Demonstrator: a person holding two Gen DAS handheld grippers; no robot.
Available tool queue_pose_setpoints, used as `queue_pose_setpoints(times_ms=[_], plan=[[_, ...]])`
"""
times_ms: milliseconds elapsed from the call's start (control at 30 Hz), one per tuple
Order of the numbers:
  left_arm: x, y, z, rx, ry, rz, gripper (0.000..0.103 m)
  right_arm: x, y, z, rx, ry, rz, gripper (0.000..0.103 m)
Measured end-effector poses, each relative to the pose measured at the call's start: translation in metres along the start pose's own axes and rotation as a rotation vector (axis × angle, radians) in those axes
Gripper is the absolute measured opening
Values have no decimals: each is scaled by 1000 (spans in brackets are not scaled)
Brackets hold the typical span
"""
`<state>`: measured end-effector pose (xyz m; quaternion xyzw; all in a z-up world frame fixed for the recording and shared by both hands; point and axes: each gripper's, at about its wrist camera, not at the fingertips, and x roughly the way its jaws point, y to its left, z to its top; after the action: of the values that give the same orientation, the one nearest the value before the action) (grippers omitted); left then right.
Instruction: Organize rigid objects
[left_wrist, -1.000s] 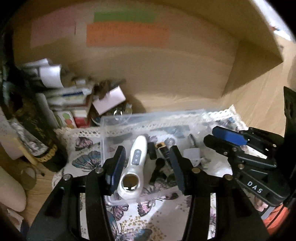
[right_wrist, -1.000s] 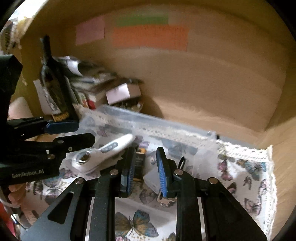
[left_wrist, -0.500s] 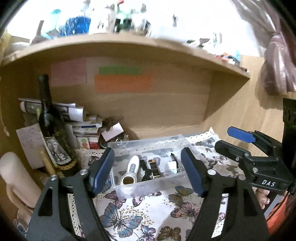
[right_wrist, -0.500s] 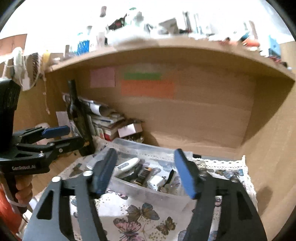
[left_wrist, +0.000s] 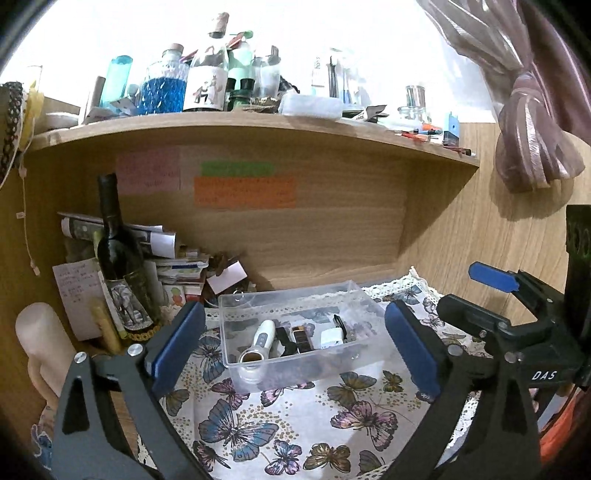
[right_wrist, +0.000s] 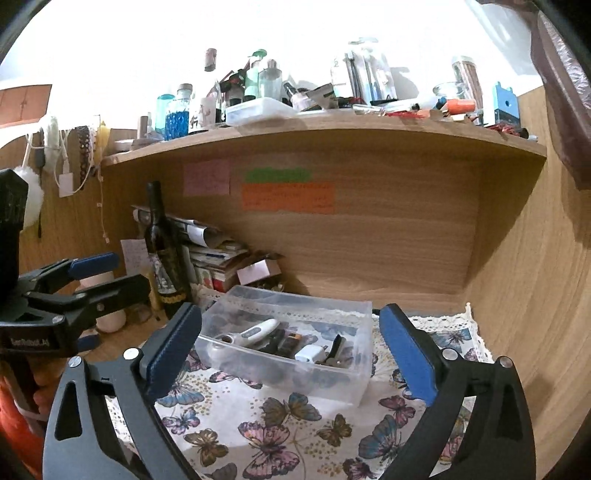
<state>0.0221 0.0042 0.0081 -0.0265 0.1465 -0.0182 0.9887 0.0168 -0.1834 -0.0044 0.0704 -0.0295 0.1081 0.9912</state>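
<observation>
With small items gathered inside clear bin (left_wrist: 295, 325) on butterfly cloth (left_wrist: 295, 424), left gripper (left_wrist: 291, 343) and right gripper (right_wrist: 291, 350) both spread wide, empty, short of bin, likely finished.

Your left wrist camera looks forward between its spread jaws, from a little way back, at the clear bin (left_wrist: 295, 325) on the butterfly cloth (left_wrist: 295, 417). Your right wrist camera faces the same way from further right, equally near. Both views share the bin, the cloth, the dark bottle (right_wrist: 162, 258) and the shelf (right_wrist: 332, 136) above.
</observation>
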Motion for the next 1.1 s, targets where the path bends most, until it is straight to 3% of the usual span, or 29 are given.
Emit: queue_pose_setpoints(times_ms=[467, 1100], plan=[[0, -1, -1, -5, -5, 16, 101, -3, -2, -2, 25, -12, -9, 102], [1, -3, -1, -1, -7, 15, 101, -5, 0, 0, 28, -18, -4, 103]])
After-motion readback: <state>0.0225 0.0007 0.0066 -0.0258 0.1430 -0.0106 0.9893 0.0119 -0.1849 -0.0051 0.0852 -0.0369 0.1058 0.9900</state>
